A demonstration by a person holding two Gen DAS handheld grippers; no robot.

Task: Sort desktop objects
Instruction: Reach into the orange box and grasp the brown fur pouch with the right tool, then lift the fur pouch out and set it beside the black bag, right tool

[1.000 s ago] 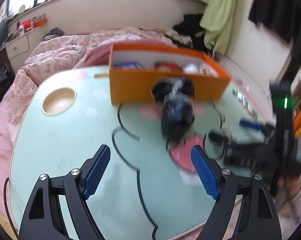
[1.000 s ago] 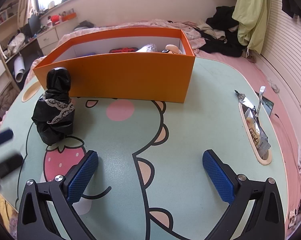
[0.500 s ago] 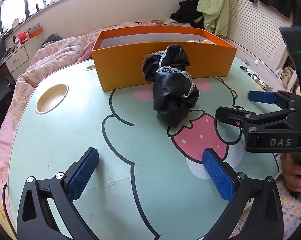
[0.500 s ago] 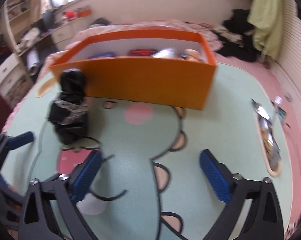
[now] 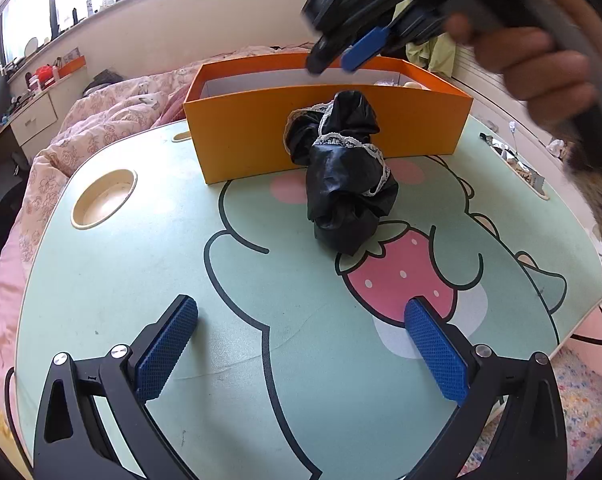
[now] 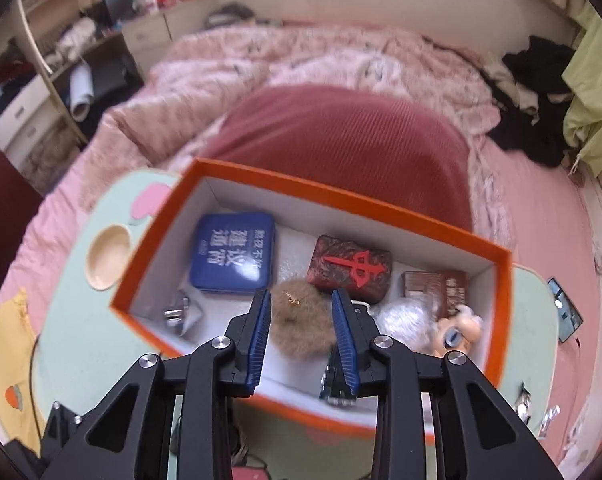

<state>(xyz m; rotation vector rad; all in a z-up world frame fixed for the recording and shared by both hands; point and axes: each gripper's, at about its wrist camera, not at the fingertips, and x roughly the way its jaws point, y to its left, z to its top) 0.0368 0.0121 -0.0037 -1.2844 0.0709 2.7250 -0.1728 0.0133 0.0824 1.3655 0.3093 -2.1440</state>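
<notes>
A crumpled black bag with lace trim [image 5: 347, 184] stands on the mint cartoon table [image 5: 141, 260], just in front of the orange box [image 5: 261, 132]. My left gripper [image 5: 301, 346] is open low over the table's near part, well short of the bag, with nothing between its pads. My right gripper [image 6: 301, 300] hovers above the orange box [image 6: 341, 196] pointing down into it. Its jaws are closing, a narrow gap still shows, and nothing is held. Below it in the box lie a brown fur ball [image 6: 301, 320], a blue tin [image 6: 233, 256] and a red tile-print case [image 6: 349, 268].
A person's hand [image 5: 541, 60] carries the right gripper [image 5: 349, 56] above the box's far side. The table has a round cup recess [image 5: 103, 198] at left and a snack packet [image 5: 521, 168] at its right edge. A pink quilted bed [image 6: 321, 64] lies beyond.
My right gripper has risen from the table's near part to above the orange box, and its jaws have narrowed from wide open. The left gripper has opened a little wider and stayed put.
</notes>
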